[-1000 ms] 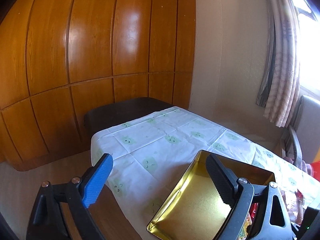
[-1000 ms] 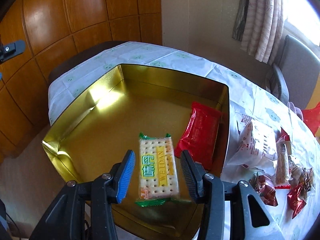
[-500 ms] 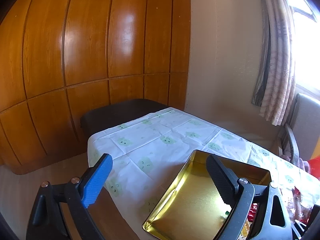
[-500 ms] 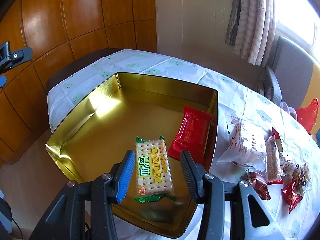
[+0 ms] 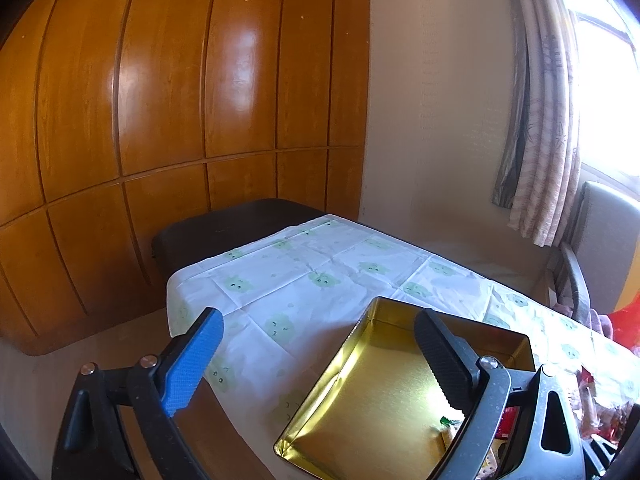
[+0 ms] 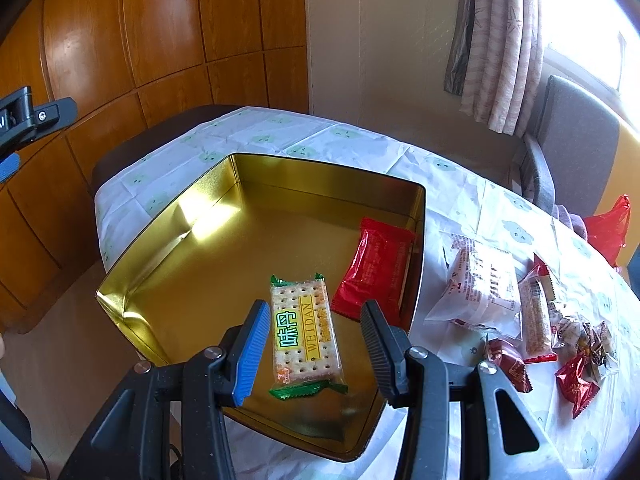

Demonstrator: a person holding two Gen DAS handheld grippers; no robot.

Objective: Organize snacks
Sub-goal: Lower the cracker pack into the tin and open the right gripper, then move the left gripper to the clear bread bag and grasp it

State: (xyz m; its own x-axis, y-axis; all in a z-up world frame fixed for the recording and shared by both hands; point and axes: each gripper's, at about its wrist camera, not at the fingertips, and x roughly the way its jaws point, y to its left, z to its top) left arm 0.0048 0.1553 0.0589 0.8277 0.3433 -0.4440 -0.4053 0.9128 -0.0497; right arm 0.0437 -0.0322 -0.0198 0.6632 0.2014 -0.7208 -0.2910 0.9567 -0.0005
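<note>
Wood-panelled walls back a worktop (image 6: 360,140) under a pale printed cloth. On it sits an open gold tin (image 6: 240,184) holding two snacks so far: a cracker packet (image 6: 306,338) and a red wrapped snack (image 6: 376,268). Several wrapped snacks (image 6: 528,312) lie on the cloth just right of the tin, not yet sorted. Right tool (image 6: 316,354) hangs spread and empty above the crackers; left tool (image 5: 320,356) is spread wide, empty too.

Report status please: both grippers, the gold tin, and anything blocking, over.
Left gripper open, empty. Right gripper open above cracker pack, which lies in gold tin beside red packet. Nothing in the way.
</note>
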